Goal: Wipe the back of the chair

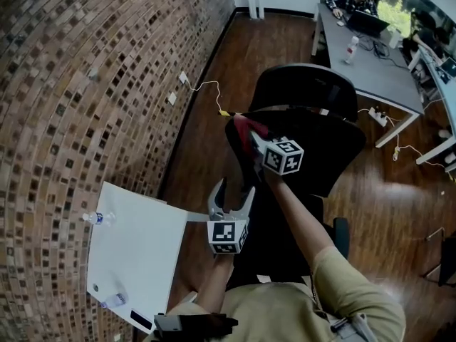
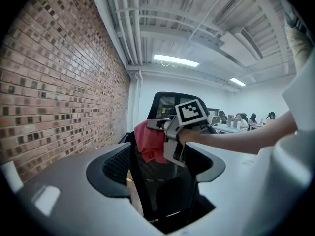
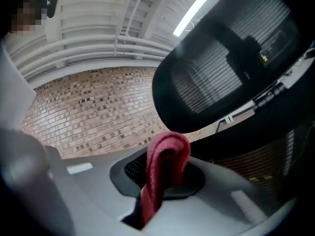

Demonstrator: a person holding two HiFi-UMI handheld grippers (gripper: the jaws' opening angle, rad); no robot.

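The right gripper has its jaws closed on a folded red cloth, which stands up in front of them. In the left gripper view the cloth seems to lie on the upper left edge of the chair back. The left gripper is lower and nearer to the person, its jaws wide with nothing gripped. I judge that the wiping is only at the top edge. The mesh below is still to do, and no trace shows what is already wiped.

head view: steeply down | left gripper view: level | right gripper view: close | shared: chair
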